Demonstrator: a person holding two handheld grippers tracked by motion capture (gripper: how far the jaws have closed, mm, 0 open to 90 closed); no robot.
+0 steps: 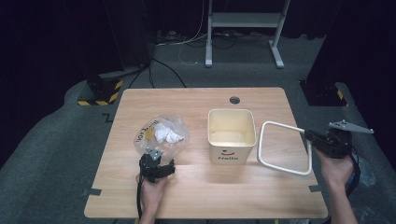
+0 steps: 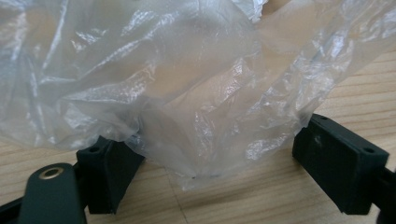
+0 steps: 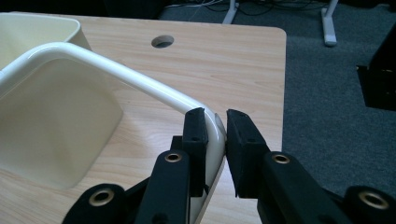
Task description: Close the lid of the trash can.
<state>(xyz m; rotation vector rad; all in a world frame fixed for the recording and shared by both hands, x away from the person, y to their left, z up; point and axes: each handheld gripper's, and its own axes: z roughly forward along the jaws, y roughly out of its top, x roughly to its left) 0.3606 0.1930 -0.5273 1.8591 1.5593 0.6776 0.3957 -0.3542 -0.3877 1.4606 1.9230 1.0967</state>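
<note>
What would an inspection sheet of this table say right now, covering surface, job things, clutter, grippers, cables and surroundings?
Surface: wooden table, round hole near far edge.
Job's things: cream bin upright; white ring frame lifted at one corner; clear plastic bag with crumpled white paper.
Clutter: nothing seen.
Grippers: right gripper shut on the frame; left gripper open, bag edge between its jaws.
Cables: floor cables behind table.
Surroundings: grey carpet, white stand.

Two black grippers (image 1: 156,167) (image 1: 332,142) — brass-ringed screw holes, blocky pads (image 2: 338,161), trailing black cables; a grey three-cornered plate (image 1: 350,127) on top — bare forearms.
</note>
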